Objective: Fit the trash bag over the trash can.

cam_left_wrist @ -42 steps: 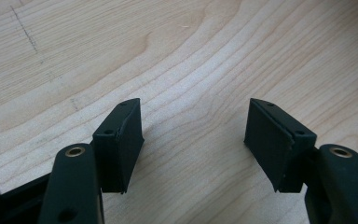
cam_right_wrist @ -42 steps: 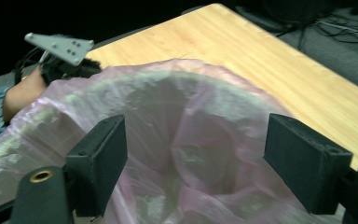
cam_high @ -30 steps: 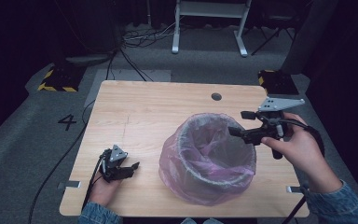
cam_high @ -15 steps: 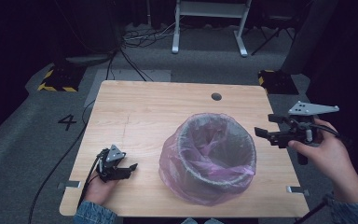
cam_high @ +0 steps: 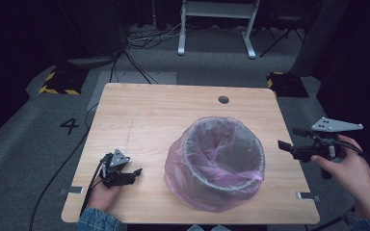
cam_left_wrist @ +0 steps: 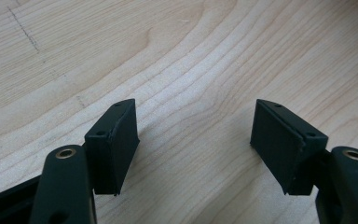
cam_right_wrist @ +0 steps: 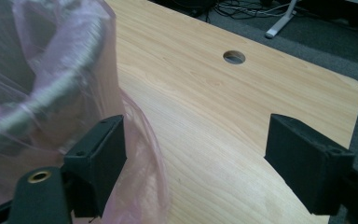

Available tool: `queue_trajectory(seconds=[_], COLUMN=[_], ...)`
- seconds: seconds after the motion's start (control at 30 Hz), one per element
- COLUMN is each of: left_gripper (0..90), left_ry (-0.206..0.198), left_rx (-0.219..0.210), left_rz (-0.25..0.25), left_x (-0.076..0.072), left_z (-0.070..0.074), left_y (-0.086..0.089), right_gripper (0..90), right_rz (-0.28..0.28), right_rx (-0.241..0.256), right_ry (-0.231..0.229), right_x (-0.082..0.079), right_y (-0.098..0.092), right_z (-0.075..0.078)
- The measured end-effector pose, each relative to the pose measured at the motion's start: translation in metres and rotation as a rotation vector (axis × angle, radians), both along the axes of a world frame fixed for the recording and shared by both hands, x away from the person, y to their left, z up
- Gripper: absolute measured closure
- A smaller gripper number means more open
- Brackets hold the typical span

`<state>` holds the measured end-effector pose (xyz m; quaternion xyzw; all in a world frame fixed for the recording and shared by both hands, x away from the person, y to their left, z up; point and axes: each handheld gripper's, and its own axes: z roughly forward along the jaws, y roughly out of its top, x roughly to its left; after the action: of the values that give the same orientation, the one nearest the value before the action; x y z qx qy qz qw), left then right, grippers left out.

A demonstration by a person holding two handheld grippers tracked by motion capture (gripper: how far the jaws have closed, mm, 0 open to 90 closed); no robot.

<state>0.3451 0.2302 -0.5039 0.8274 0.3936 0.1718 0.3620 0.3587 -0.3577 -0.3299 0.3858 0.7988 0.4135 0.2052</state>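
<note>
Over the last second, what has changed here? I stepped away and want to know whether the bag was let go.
The right claw drew back from over the bin's rim, out past the table's right edge, and is now open and empty, clear of the pink bag. The left claw stayed open, low over the table at the front left. The bin and its bag kept their place.

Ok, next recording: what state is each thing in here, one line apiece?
Bin: upright on the table, nothing visible inside.
Pink bag: lining the bin, folded over its rim, loose down the outside.
Left gripper: open, holding nothing, low over the table.
Right gripper: open, holding nothing, off the bin's right side.
</note>
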Motion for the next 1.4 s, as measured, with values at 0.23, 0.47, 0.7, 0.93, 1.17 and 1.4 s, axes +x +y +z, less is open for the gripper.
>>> queue_trajectory(seconds=[0.23, 0.47, 0.7, 0.93, 1.17, 1.4], left_gripper=[31.6, 31.1, 31.0, 30.9, 30.9, 30.9], left_ry=[0.0, 0.008, 0.008, 0.008, 0.008, 0.008], left_rx=[-0.001, -0.005, -0.004, -0.003, -0.003, -0.003], left_rz=[0.001, -0.002, -0.002, 0.001, 0.003, 0.004], left_x=[0.0, 0.001, 0.001, 0.001, 0.001, 0.001], left_z=[0.0, 0.0, 0.0, 0.0, 0.0, 0.0], left_y=[0.0, 0.0, 0.0, -0.001, -0.001, -0.001], right_gripper=[20.5, 20.5, 20.5, 20.5, 20.5, 20.5], right_rz=[-0.038, -0.064, -0.083, -0.118, -0.146, -0.195], right_rx=[-0.013, -0.032, -0.035, -0.009, 0.025, 0.043], right_ry=[0.025, 0.051, 0.07, 0.053, 0.028, -0.009], right_x=[-0.001, -0.001, -0.001, -0.003, -0.01, -0.014], right_y=[-0.008, -0.014, -0.018, -0.023, -0.023, -0.019], right_z=[-0.027, -0.056, -0.086, -0.113, -0.135, -0.155])
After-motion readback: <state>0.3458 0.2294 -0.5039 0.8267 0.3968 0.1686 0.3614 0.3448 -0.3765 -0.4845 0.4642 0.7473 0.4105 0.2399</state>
